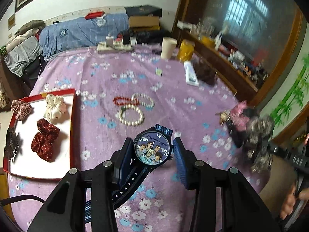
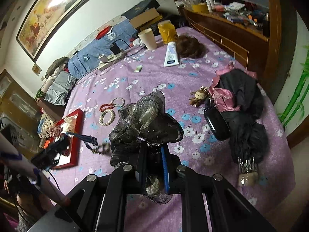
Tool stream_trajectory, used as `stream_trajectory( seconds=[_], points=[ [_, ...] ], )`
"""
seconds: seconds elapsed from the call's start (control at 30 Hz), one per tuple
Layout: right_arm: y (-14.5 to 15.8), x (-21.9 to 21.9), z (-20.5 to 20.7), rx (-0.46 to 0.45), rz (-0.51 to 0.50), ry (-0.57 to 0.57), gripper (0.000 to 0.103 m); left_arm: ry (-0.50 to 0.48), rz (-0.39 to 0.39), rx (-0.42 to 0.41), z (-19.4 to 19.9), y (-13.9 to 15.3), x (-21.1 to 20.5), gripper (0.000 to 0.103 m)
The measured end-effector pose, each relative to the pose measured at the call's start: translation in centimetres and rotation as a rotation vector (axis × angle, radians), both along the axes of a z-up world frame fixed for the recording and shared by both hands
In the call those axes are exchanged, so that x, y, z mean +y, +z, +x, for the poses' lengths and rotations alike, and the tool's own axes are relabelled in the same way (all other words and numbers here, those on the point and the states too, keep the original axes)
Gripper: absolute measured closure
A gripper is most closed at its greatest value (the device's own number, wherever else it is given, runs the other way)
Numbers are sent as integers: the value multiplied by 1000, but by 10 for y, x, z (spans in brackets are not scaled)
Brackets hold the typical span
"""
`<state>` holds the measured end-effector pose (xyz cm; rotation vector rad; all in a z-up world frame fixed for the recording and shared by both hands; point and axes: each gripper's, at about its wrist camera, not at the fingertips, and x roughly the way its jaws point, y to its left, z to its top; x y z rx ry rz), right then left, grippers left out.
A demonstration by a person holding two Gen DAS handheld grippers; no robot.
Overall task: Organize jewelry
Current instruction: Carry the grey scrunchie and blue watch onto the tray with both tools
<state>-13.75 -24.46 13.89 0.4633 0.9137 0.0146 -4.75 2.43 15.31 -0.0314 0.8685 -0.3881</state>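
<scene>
Hovering over the bed point(image 1: 173, 100), left tongs point(image 1: 153, 150) stand spread with a cartoon-dial watch point(image 1: 152, 147) between the pads; the left pad seems to touch the case, the right stands clear, grip uncertain. Its woven navy strap trails back under the frame. Right tongs point(image 2: 152, 164) pinch a gauzy, glittered dark hair bow point(image 2: 144, 119), crumpled and sheer. Beyond: red-rimmed tray point(image 1: 72, 116) already holds fabric scrunchies point(image 1: 45, 141), soft and puckered. Three bead bracelets point(image 1: 133, 106), pearl and red, lie loose on the purple floral sheet. Judging roughly midway; watch, bow, bracelets not yet placed.
</scene>
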Motion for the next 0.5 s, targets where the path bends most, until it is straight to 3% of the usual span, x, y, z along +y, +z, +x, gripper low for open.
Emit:
stream_trajectory(
  seconds=[0.13, 0.27, 0.5],
  points=[
    [16, 10, -10, -34, -43, 27, 89, 9, -65, -54, -13, 25, 17, 62],
    [29, 22, -10, -91, -7, 59, 89, 49, -121, -73, -32, 49, 50, 62],
    [16, 61, 9, -123, 90, 167, 89, 172, -93, -71, -58, 66, 104, 62]
  ],
)
